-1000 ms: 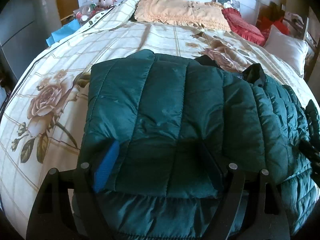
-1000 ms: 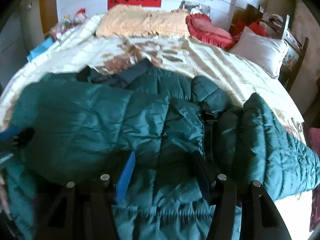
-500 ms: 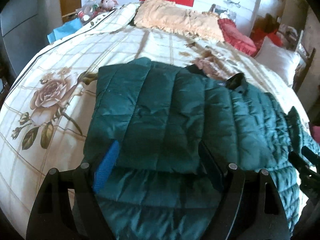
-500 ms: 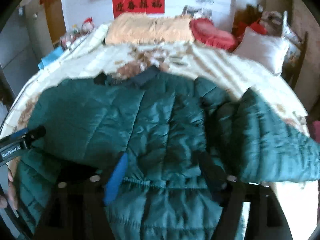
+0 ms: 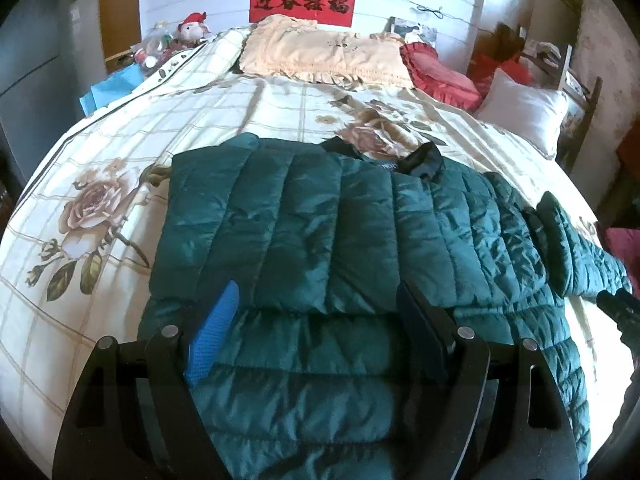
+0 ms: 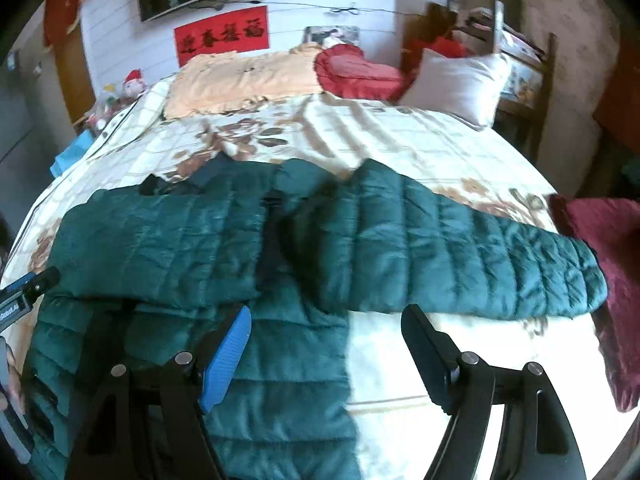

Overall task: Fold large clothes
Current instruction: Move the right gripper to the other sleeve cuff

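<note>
A dark green quilted jacket (image 5: 320, 240) lies flat on the flowered bedsheet (image 5: 100, 208), collar (image 5: 424, 160) toward the pillows. One sleeve is folded across its body. The other sleeve (image 6: 460, 252) stretches out to the right. My left gripper (image 5: 316, 292) hovers open above the jacket's lower half, nothing between its fingers. My right gripper (image 6: 328, 312) is open too, over the jacket's right edge and bare sheet. Each gripper shows at the edge of the other's view: the right gripper (image 5: 618, 308), and the left gripper (image 6: 28, 288) with a hand on it.
A peach pillow (image 5: 320, 52), a red cushion (image 5: 436, 72) and a white pillow (image 5: 524, 108) lie at the head of the bed. A maroon cloth (image 6: 604, 248) sits at the bed's right edge. Toys and a blue bag (image 5: 112, 88) are at the far left.
Both grippers have drawn back and up from the jacket. The right one swung to the right, off the jacket's middle to its right edge, and its jaws stand wider.
</note>
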Tool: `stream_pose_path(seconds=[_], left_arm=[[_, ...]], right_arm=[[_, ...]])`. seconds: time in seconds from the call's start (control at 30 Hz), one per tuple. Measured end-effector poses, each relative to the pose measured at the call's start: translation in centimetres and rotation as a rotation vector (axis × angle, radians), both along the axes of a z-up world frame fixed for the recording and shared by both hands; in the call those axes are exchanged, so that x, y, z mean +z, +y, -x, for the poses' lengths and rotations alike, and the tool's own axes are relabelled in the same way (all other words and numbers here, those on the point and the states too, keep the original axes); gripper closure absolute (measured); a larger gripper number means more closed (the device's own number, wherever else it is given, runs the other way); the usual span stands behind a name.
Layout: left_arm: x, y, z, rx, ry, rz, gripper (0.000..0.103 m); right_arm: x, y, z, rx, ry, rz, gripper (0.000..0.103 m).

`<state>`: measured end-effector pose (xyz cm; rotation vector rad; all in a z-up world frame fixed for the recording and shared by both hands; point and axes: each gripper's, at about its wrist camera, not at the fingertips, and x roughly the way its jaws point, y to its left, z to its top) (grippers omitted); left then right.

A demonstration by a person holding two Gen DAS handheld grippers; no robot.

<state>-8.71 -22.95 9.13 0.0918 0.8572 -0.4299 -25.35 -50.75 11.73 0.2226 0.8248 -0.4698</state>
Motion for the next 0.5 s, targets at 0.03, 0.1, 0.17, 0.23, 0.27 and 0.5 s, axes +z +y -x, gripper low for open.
stream_pose_path(seconds=[0.03, 0.1, 0.17, 0.23, 0.27, 0.5], left_arm=[[-0.1, -0.1, 0.1, -0.002, 0.001, 0.000, 0.021], [-0.1, -0.2, 0.3, -0.005, 0.001, -0.004, 0.021], [-0.3, -0.3, 0.5, -0.006, 0.002, -0.006, 0.021], [-0.5, -0.3, 0.6, -0.007, 0.010, -0.005, 0.021], [-0.6, -0.4, 0.7, -0.007, 0.013, -0.007, 0.021], [-1.2, -0.1, 0.8, -0.004, 0.025, -0.018, 0.021]], right_arm=[[0.1, -0.4, 0.4, -0.008, -0.001, 0.003, 0.028], [0.0, -1.4, 1.4, -0.032, -0.002, 0.007, 0.028], [-0.1, -2.5, 2.2, -0.057, 0.003, 0.006, 0.028], [-0.4, -3.5, 2.9, -0.082, 0.012, 0.003, 0.028], [-0.6, -4.1, 3.3, -0.093, 0.016, 0.001, 0.028], [-1.5, -7.6, 5.7, -0.177, 0.031, -0.002, 0.027]])
